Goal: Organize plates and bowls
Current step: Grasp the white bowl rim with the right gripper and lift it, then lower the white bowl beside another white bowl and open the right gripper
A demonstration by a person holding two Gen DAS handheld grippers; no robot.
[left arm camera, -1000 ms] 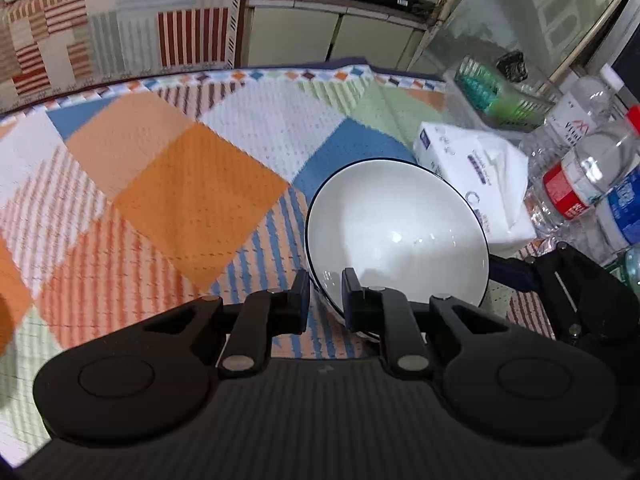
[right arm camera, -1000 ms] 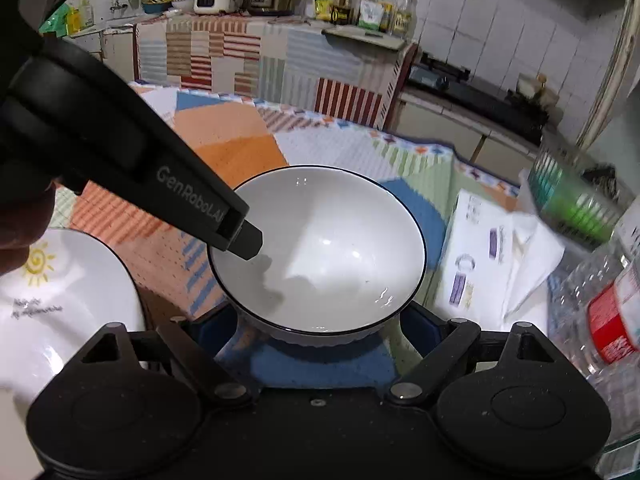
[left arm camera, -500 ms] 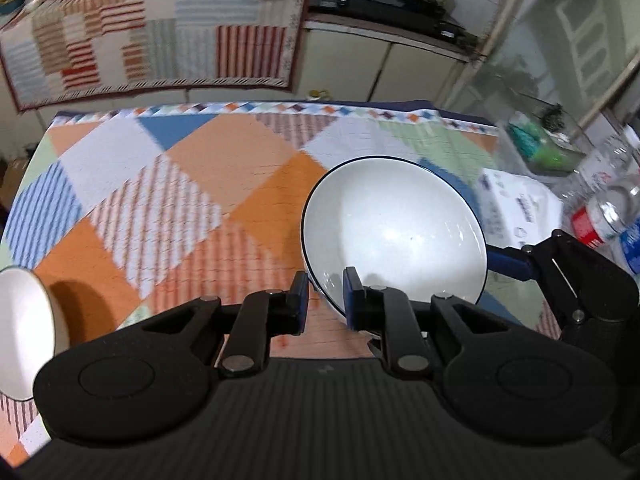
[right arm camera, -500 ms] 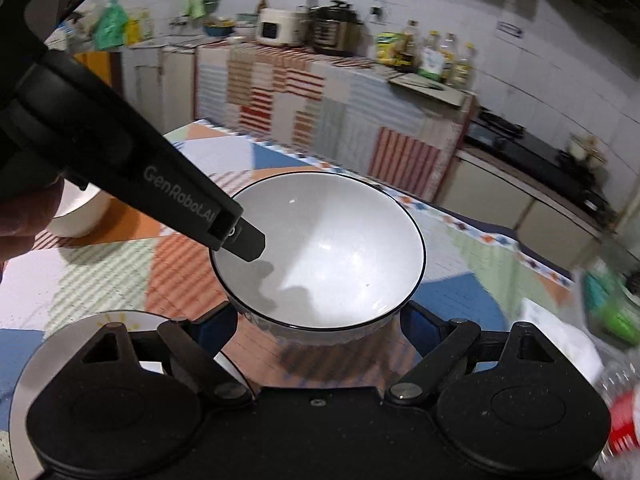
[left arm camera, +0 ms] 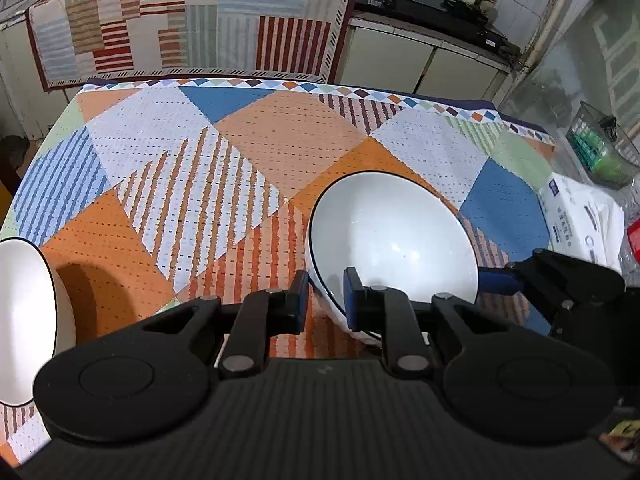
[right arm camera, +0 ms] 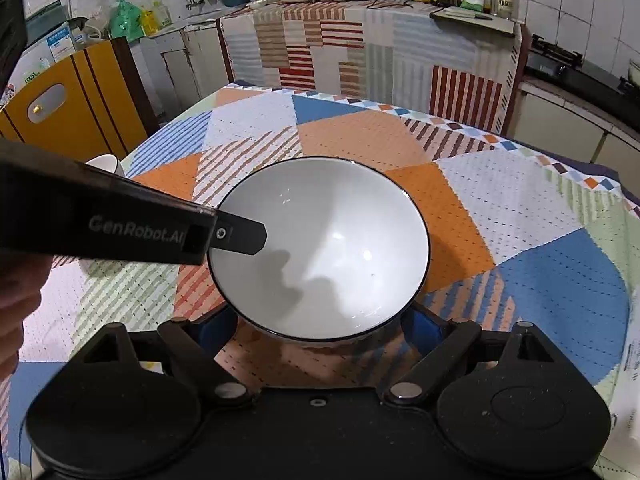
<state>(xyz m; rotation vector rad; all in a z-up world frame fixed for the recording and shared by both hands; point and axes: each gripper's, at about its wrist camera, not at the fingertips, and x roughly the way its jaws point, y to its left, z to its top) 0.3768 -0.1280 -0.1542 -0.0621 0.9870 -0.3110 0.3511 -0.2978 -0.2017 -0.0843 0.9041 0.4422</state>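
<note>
Indoor light, moderately dim, cool cast; both views sharp in the centre. Source sits overhead: small specular highlights on the inside of the white bowl (right arm camera: 320, 248) just ahead of the right jaws, and on the same bowl in the left wrist view. The left gripper (left arm camera: 325, 296) throws a soft dark shadow into the bowl's lower half in the right wrist view. A second bowl (left arm camera: 24, 320), far left of the left jaws, casts a wide shadow onto the tablecloth (left arm camera: 240, 152) beside it. Strong fisheye bending at the edges; counter and tiled wall curve. Far right of the left jaws, the tissue pack (left arm camera: 580, 216) and green basket (left arm camera: 596, 148) look soft and smeared.
</note>
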